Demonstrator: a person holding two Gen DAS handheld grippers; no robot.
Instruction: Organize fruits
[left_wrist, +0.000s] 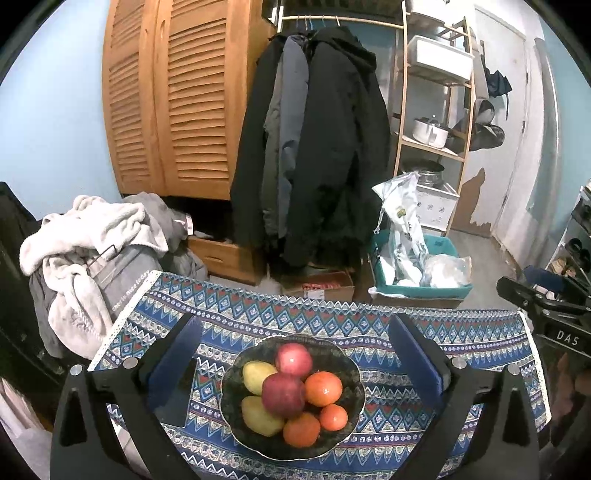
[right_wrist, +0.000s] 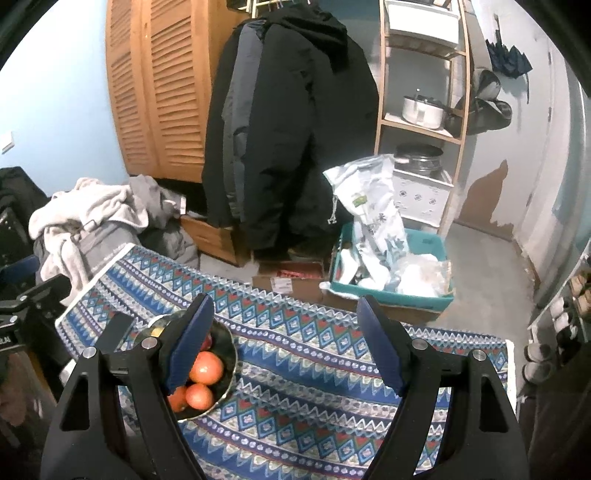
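This was a lived-in home: coats (left_wrist: 314, 147) hung on a rail beside a louvred wooden wardrobe (left_wrist: 177, 96), laundry (left_wrist: 92, 243) lay heaped, and pots (left_wrist: 430, 132) sat on an open shelf.

A bowl (left_wrist: 354, 402) sat on the cloth-covered counter (left_wrist: 461, 354), with fruit heaped in it: two apples (left_wrist: 283, 394) in the middle, two pears (left_wrist: 258, 376) to their left and three oranges (left_wrist: 324, 387) to their right. Behind the counter, coats (left_wrist: 317, 147) hung from a rail, with a heap of laundry (left_wrist: 92, 240) to the left. To the right a bin (left_wrist: 417, 288) stood on the floor before a shelf unit (left_wrist: 454, 92).
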